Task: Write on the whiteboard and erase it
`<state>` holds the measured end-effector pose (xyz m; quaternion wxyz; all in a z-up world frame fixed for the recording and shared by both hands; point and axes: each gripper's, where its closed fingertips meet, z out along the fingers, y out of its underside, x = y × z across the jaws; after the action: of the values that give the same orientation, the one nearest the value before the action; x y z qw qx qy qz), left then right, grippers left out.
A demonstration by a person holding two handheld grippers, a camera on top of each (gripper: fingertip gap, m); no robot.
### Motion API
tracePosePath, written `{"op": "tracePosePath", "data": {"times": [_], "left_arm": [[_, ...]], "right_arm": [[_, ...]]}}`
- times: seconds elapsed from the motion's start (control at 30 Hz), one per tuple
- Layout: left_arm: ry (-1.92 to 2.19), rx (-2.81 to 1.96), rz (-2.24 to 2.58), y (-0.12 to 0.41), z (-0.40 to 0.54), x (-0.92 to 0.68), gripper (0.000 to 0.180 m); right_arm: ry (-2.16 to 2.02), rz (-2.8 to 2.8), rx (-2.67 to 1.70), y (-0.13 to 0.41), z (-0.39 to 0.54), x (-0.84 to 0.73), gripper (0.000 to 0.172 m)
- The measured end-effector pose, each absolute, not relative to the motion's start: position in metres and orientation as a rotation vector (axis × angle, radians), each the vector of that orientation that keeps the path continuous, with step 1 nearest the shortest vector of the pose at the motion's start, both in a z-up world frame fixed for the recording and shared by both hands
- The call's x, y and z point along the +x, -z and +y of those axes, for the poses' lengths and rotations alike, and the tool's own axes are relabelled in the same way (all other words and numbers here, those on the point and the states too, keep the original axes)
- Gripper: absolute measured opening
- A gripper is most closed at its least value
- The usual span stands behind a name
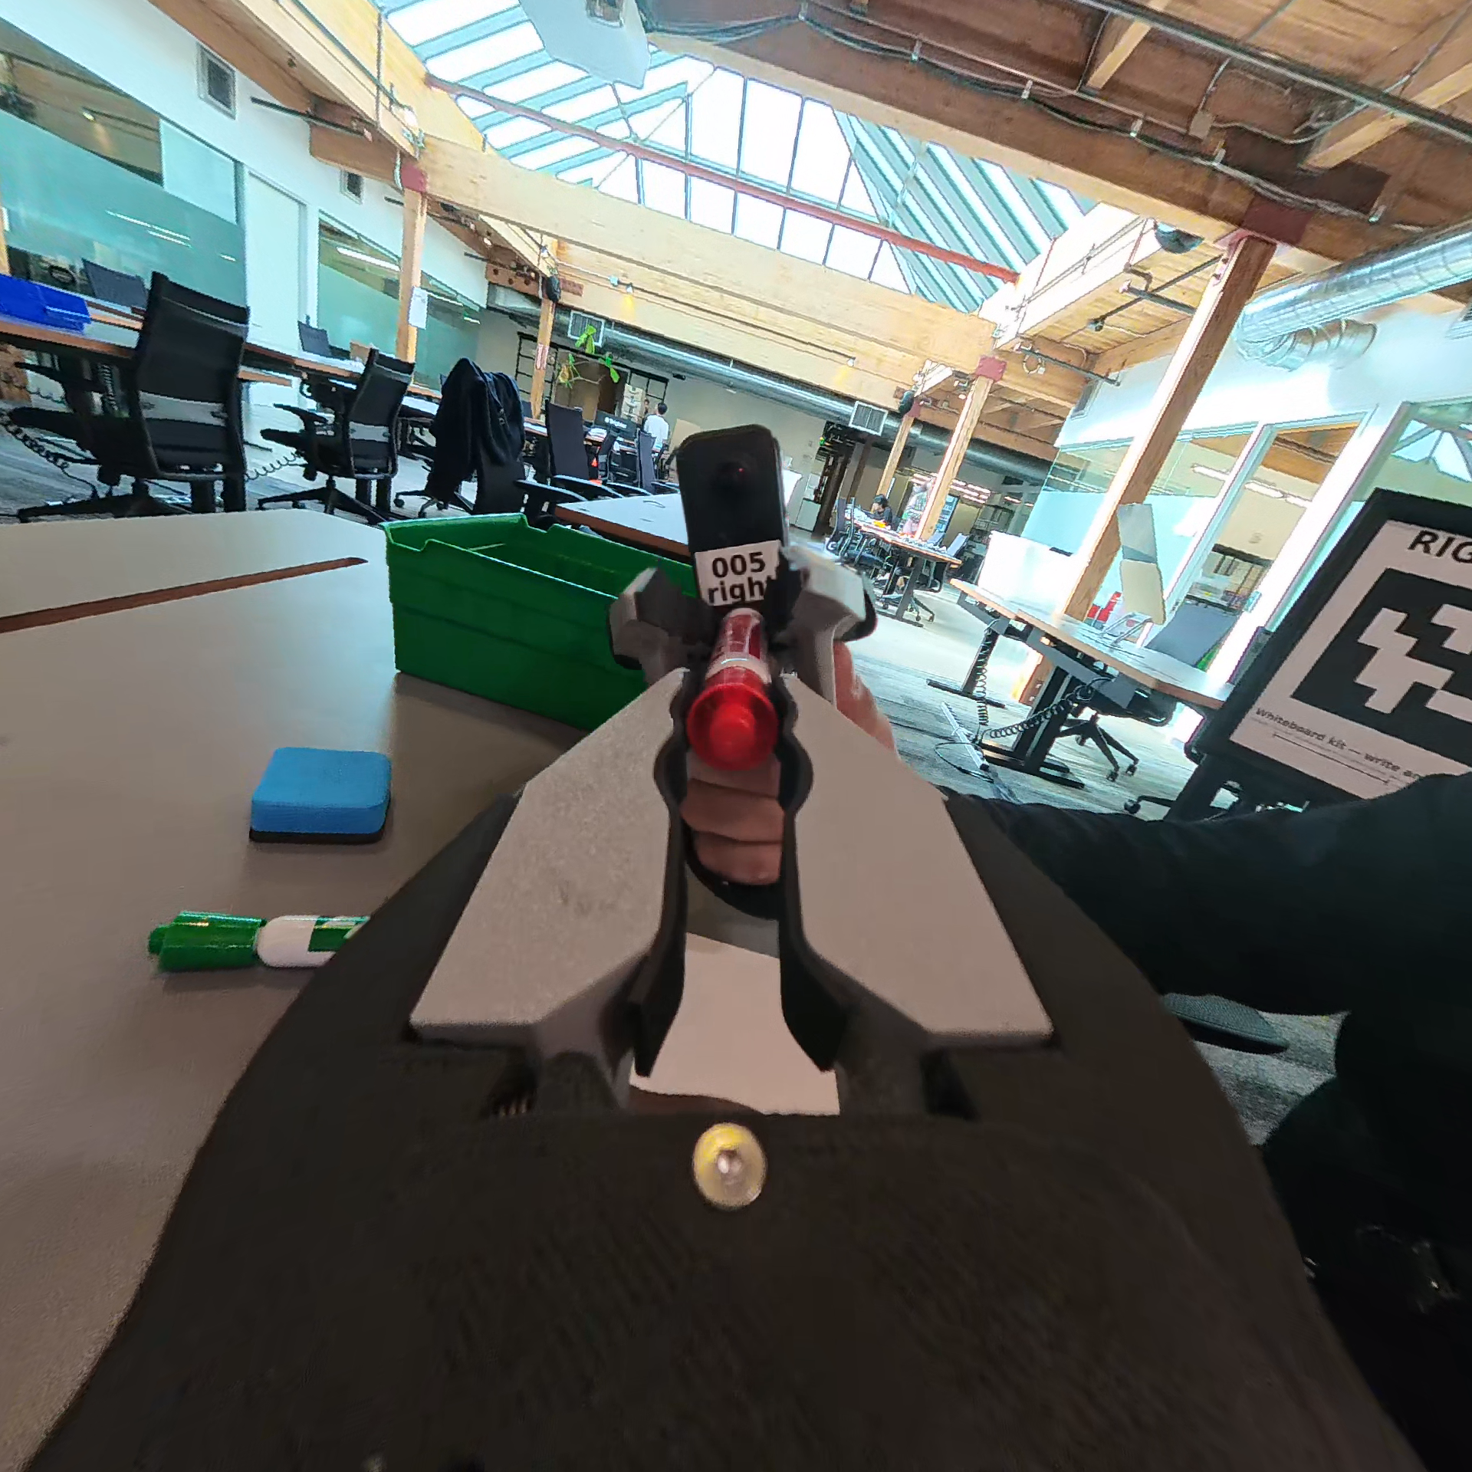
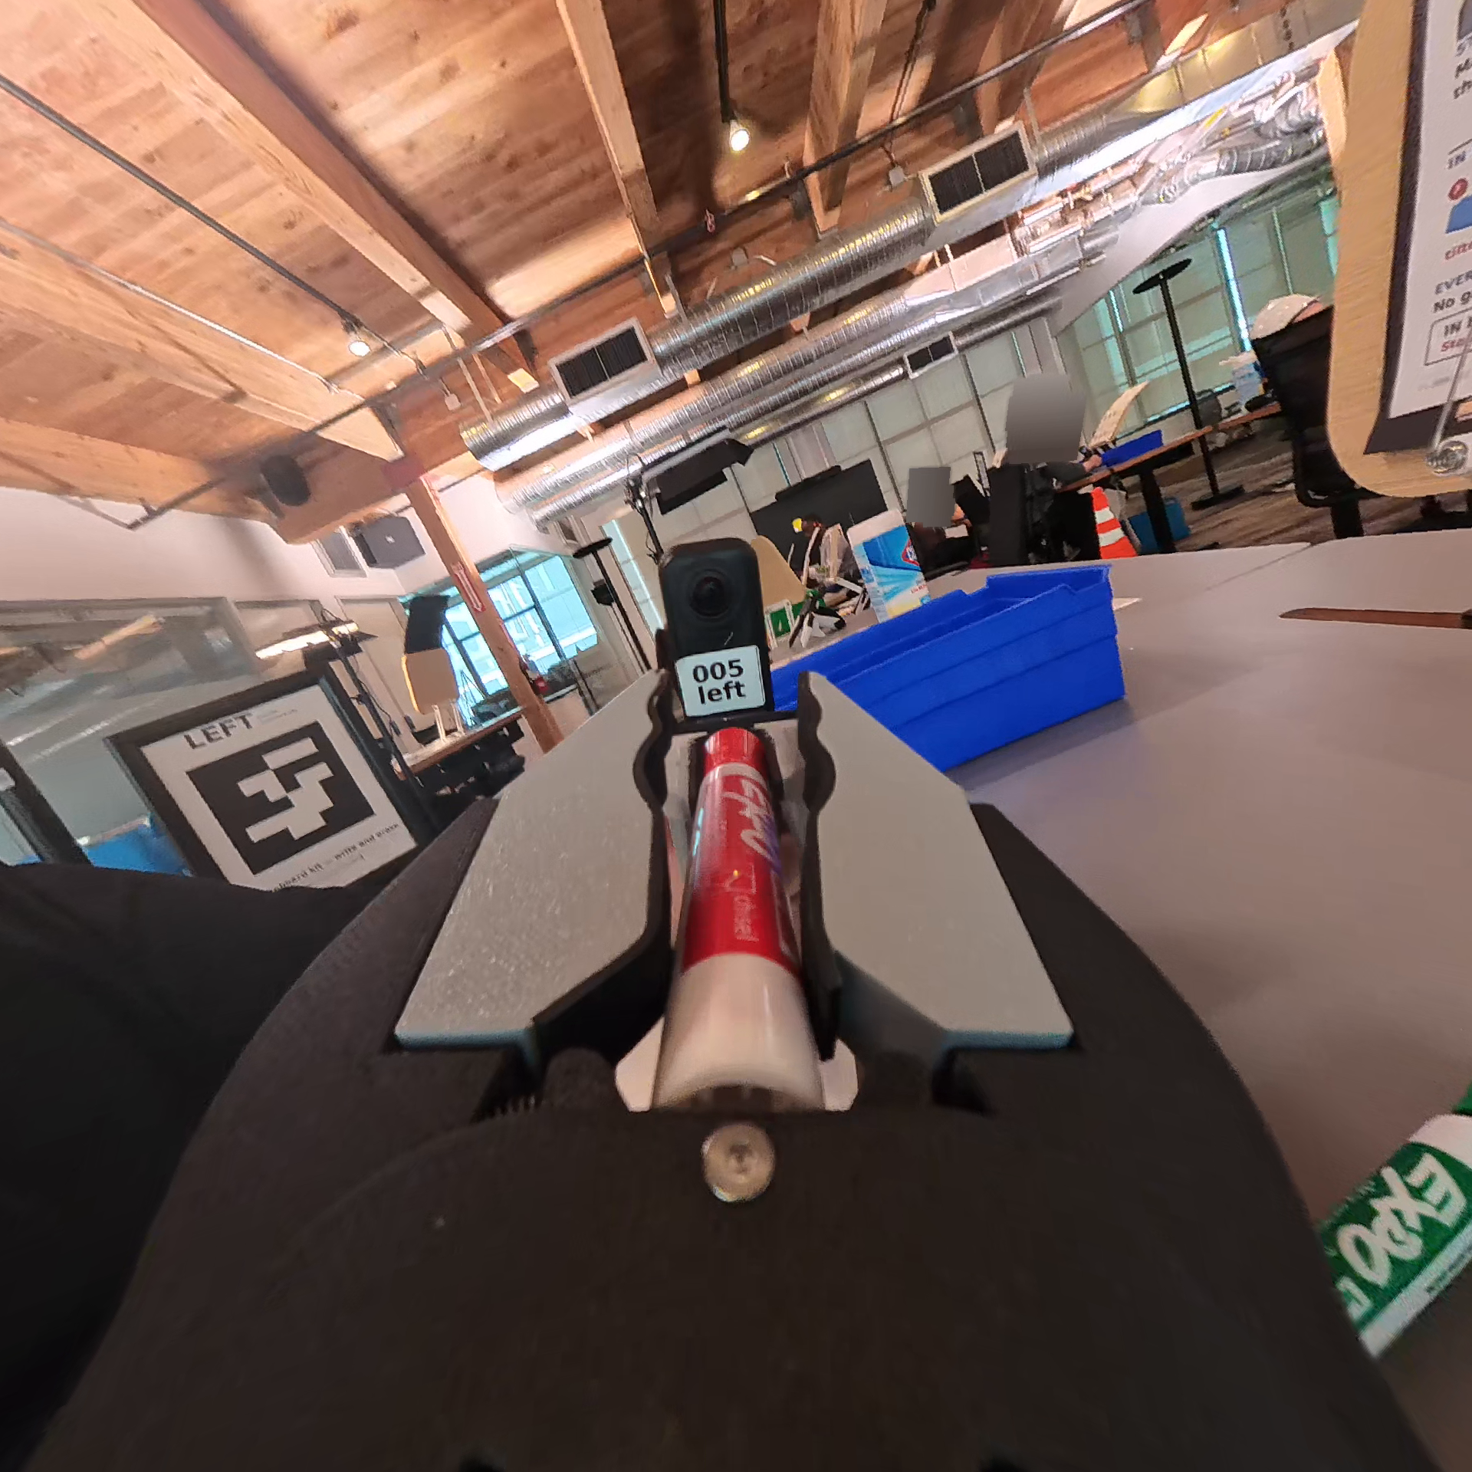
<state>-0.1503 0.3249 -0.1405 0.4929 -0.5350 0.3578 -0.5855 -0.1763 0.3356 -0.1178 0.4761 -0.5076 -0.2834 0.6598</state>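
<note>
The two hand-held grippers face each other tip to tip over a grey table (image 1: 159, 717), sharing one red dry-erase marker (image 1: 731, 721). The left gripper (image 1: 731, 737) clamps narrowly on the marker's red cap end, its dark pads (image 1: 667, 765) pressed to both sides. In the right wrist view the marker's red and white barrel (image 2: 737, 884) lies lengthwise between the right gripper (image 2: 729, 765) fingers, with a gap showing on either side.

Left of the grippers, a blue foam eraser with a black base (image 1: 320, 792) sits on the table, and nearer, a green and white marker (image 1: 255, 940) lies flat. A green plastic bin (image 1: 510, 605) stands farther back; a blue plastic bin (image 2: 996, 677) sits toward the opposite side. Framed black and white marker cards (image 1: 1386, 645) stand at the table's edge. No whiteboard shows clearly.
</note>
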Motion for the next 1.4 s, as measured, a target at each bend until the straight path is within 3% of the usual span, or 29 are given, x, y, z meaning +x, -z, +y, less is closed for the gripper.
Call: {"op": "tracePosePath", "data": {"times": [0.73,0.93,1.03,1.13,1.23,1.4], "left_arm": [[1.4,-1.343,0.871,0.146,0.33,-0.155,0.018],[1.427,-1.298,0.717,0.13,0.351,-0.184,0.0],[1.367,-1.36,0.729,0.138,0.361,-0.193,0.0],[1.337,-1.454,0.829,0.156,0.358,-0.187,0.013],[1.325,-1.531,0.981,0.174,0.344,-0.178,0.039],[1.338,-1.498,1.046,0.181,0.332,-0.167,0.023]], "right_arm": [[-1.523,-0.75,-1.369,0.133,0.339,-0.18,0.029],[-1.525,-0.64,-1.361,0.129,0.353,-0.165,0.029],[-1.474,-0.663,-1.398,0.133,0.354,-0.166,0.029],[-1.461,-0.68,-1.399,0.134,0.353,-0.168,0.029],[-1.442,-0.688,-1.398,0.133,0.352,-0.167,0.029],[-1.399,-0.763,-1.465,0.145,0.348,-0.176,0.029]]}}
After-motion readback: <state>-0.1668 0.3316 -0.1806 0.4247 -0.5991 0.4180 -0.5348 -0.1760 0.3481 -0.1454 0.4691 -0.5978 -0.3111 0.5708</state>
